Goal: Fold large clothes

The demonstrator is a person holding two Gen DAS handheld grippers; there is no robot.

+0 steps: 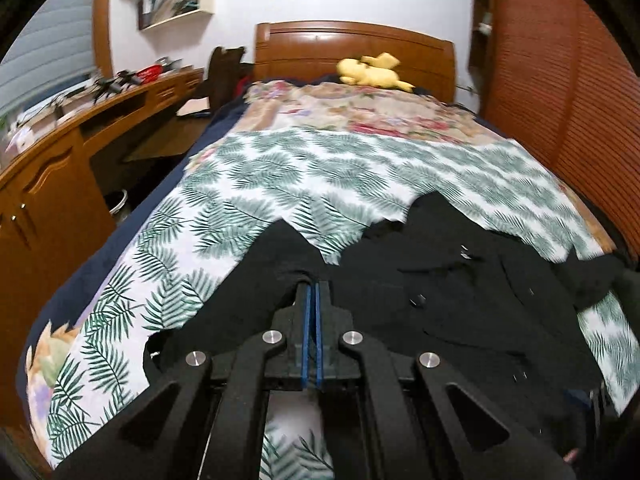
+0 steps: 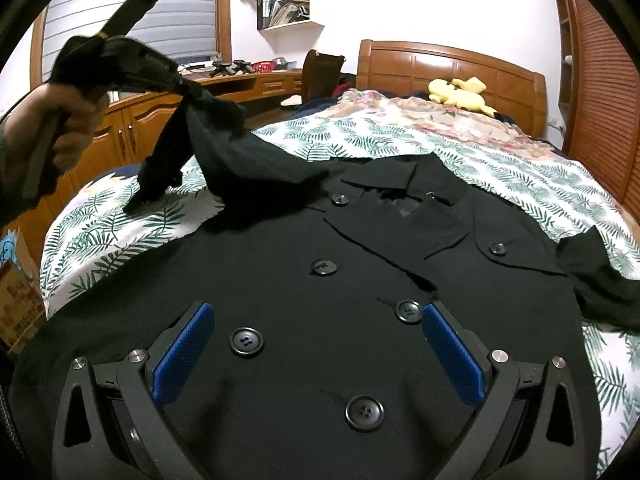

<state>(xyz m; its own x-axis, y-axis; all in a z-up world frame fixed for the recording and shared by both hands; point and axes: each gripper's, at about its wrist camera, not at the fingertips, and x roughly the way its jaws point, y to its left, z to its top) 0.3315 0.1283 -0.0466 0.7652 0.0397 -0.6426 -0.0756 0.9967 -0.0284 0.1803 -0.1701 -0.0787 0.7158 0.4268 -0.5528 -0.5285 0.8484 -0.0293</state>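
A black double-breasted coat lies front-up on the bed, collar toward the headboard; it also shows in the left wrist view. My left gripper is shut on the coat's left sleeve. In the right wrist view the left gripper holds that sleeve lifted above the bed at the left. My right gripper is open and empty, low over the coat's buttoned front, with a blue pad on each side of the buttons. The right sleeve lies bunched at the right.
A palm-leaf sheet covers the bed over a floral blanket. A yellow plush toy lies by the wooden headboard. A wooden desk runs along the left, slatted wardrobe doors along the right. A box stands at the bed's left edge.
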